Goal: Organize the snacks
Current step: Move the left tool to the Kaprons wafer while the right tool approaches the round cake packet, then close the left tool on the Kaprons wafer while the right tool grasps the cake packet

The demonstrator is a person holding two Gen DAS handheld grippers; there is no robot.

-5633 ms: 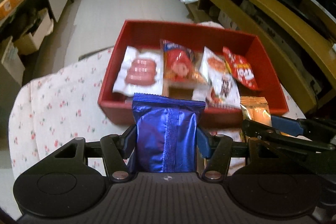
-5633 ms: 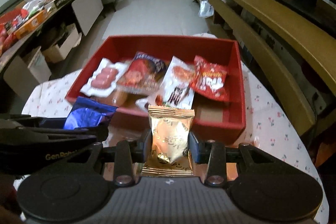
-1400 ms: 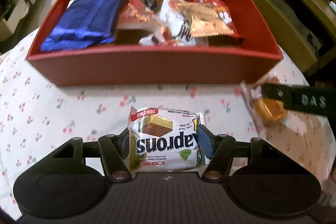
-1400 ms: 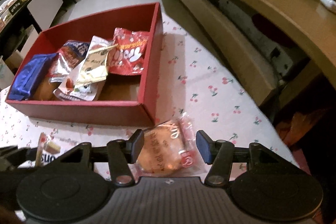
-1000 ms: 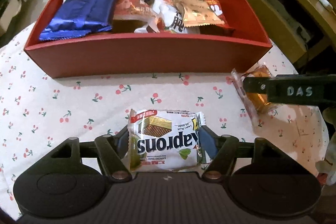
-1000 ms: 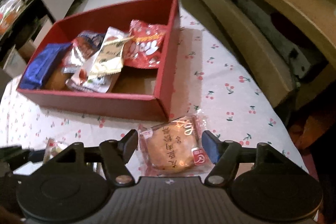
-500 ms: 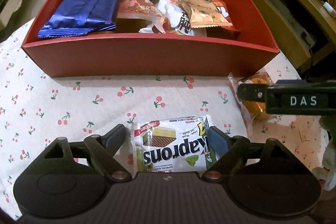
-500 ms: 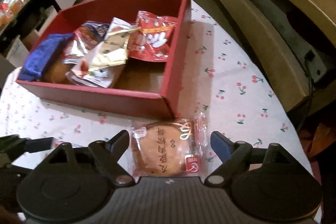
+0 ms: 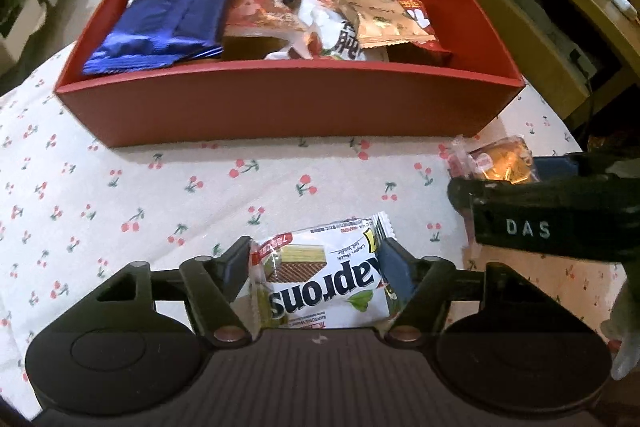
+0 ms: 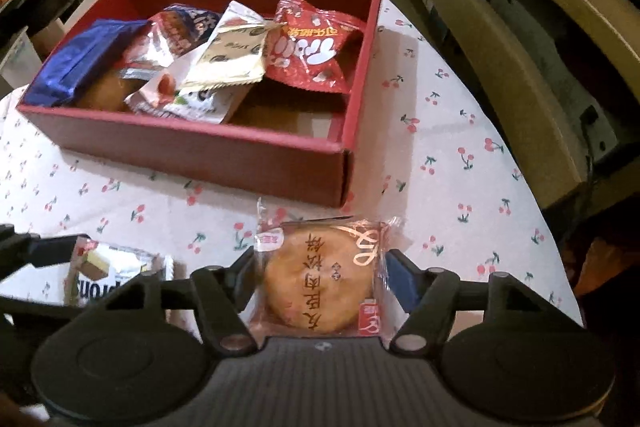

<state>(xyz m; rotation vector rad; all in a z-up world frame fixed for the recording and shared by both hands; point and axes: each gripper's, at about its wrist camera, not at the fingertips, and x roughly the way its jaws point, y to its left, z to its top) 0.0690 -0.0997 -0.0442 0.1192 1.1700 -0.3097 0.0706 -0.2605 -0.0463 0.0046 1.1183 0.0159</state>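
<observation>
Left wrist view: my red box (image 9: pixel 288 107) sits on the far side of the cherry cloth (image 9: pixel 120 195), with a blue pack (image 9: pixel 160 23) at its left end, red and gold packs to the right. My left gripper (image 9: pixel 314 263) pinches the wafer pack (image 9: pixel 320 287), long axis left-right, print upside down. My right gripper (image 10: pixel 320 267) pinches the round cake (image 10: pixel 318 281) near the box's right corner.

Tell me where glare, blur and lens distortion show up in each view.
Left wrist view: glare streaks the blue packet; fisheye bows the red box's front wall; the wafer pack reads sharp. Right wrist view: sheen on the biscuit's wrapper; the furniture at the edges curves; slightly soft overall.
</observation>
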